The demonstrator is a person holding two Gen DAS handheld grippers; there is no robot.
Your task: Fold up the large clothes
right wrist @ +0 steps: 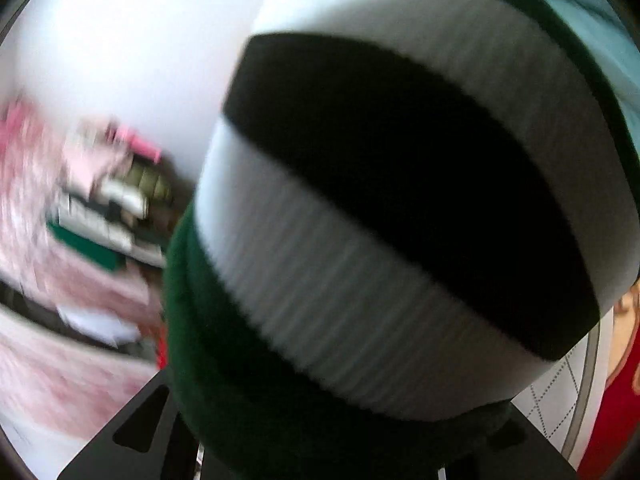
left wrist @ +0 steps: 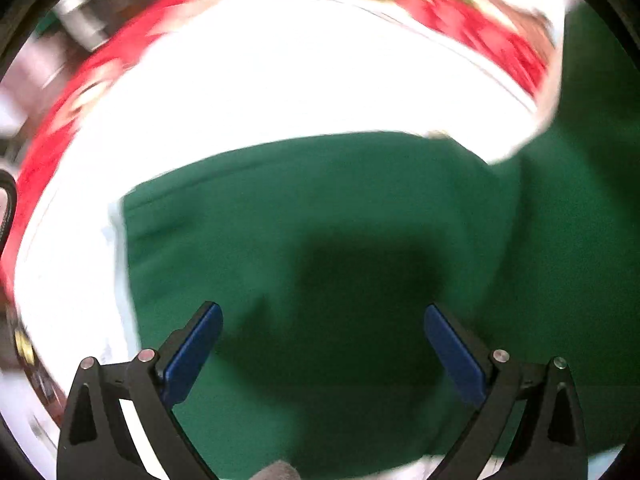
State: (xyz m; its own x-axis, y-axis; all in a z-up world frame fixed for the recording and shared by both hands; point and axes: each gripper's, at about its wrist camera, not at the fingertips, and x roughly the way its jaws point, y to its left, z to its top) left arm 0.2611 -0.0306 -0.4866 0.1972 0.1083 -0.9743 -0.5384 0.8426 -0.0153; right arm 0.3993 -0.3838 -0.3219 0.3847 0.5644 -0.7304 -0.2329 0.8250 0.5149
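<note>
A large green garment (left wrist: 328,216) lies spread on a white cover (left wrist: 280,80) in the left wrist view. My left gripper (left wrist: 322,344) hovers over it, open and empty, its blue pads (left wrist: 192,356) wide apart. In the right wrist view the garment's ribbed white-and-black striped band (right wrist: 400,200) and green cloth (right wrist: 248,392) fill the frame, bunched right over the fingers, which are hidden. My right gripper seems shut on this cloth, and it is lifted close to the camera.
The white cover has a red patterned border (left wrist: 480,28) along its far edge. Blurred pink and white cloth and stacked items (right wrist: 100,208) lie at the left of the right wrist view. A quilted white surface with a red edge (right wrist: 560,400) shows at lower right.
</note>
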